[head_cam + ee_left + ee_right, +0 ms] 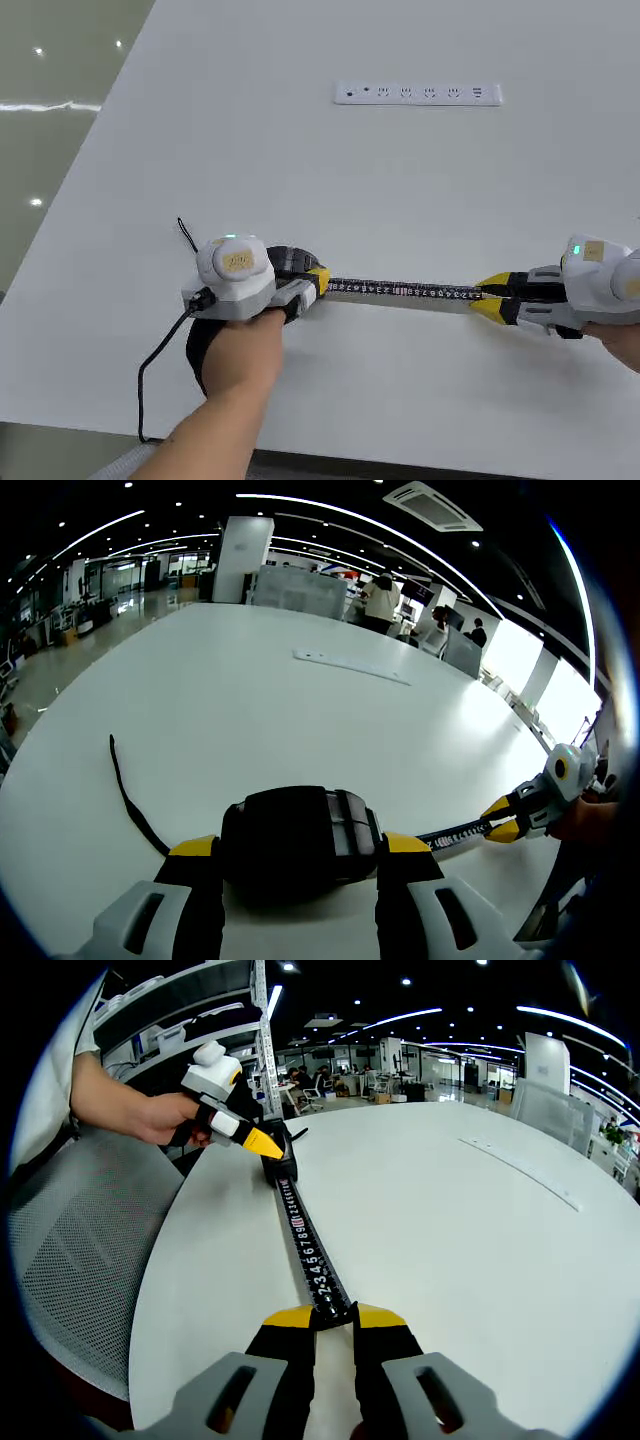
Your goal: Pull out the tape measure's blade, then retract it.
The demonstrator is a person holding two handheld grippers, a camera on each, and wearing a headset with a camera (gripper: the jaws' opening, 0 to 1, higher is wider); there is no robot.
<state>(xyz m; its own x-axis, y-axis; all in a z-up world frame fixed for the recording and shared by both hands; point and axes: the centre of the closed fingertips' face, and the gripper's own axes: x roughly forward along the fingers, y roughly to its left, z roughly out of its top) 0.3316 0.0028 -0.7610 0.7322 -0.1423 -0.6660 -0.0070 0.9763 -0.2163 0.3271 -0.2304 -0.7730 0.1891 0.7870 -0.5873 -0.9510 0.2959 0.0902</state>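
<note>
White table (pixel 300 190) holds tape measure (pixel 300 835), power strip (pixel 420 94).

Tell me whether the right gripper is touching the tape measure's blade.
Touching. The right gripper pinches the end of the blade: the right gripper view shows its yellow-tipped jaws shut on the blade with no gap.

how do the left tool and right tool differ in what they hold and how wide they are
The left tool clamps the black tape measure case; the right tool pinches the blade at its end. The left tool's jaws stand wide apart, the right tool's nearly together. Both have yellow tips and are shut on the same tape measure.
</note>
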